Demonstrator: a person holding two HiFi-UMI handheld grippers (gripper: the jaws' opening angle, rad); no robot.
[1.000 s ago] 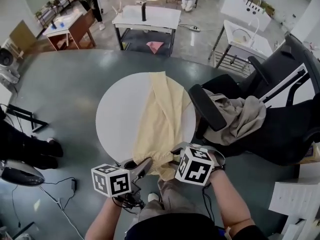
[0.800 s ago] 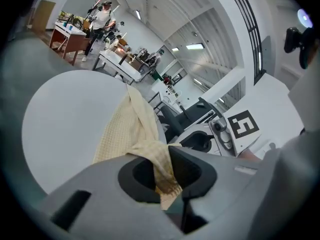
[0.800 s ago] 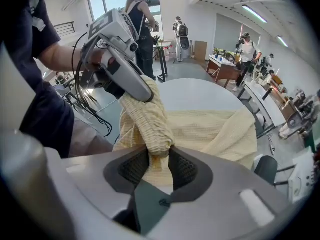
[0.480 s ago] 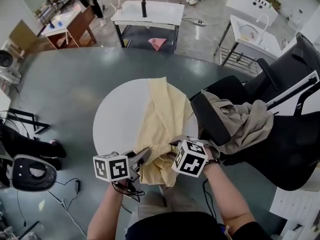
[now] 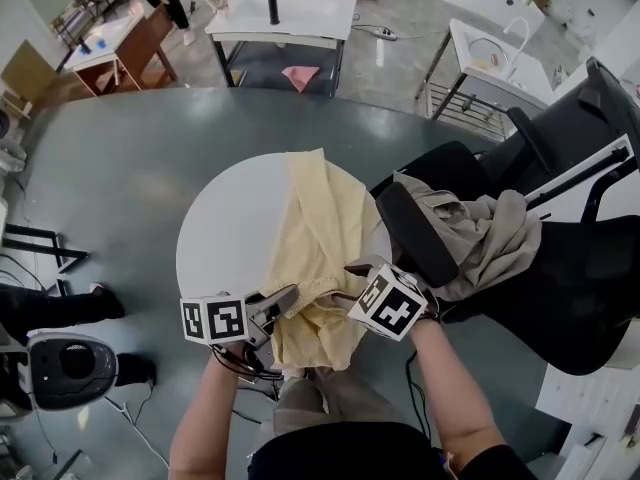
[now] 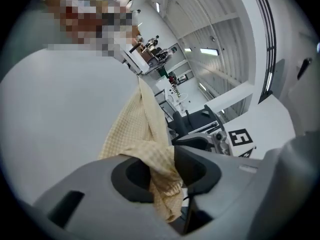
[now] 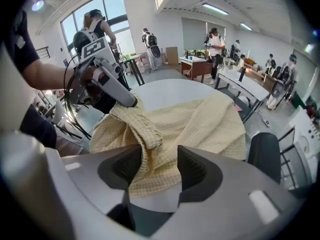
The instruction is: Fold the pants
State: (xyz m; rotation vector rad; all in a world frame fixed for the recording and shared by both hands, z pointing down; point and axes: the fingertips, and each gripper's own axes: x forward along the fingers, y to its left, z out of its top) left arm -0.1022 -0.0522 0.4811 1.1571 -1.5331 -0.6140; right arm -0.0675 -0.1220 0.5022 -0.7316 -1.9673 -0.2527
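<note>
On the round white surface (image 5: 215,233) the yellow checked pants (image 5: 320,233) lie in a long strip, from the far edge to the near edge. The near end is bunched, and a part of it hangs over the near edge, toward the person. The far end lies flat and reaches the far rim.

At this near end both grippers meet the pants. The left gripper (image 5: 287,301) is at the left side of the bunched end and the right gripper (image 5: 351,279) is at the right side, a little apart from each other.

The left gripper view shows its jaws apart. They have just been opening. A fold of the pants hangs down between them, and there is a free gap beside the cloth, so the pads do not press it.

The right gripper view shows the same for the right gripper: its jaws have just been opening and now stand apart. A thick rolled edge of the pants lies between them, loose, with a gap on one side. This view also shows the left gripper touching the same bunched end.

Right of the surface stands a black chair (image 5: 560,268), close to the rim. A beige cloth (image 5: 480,238) lies crumpled on its seat.
</note>
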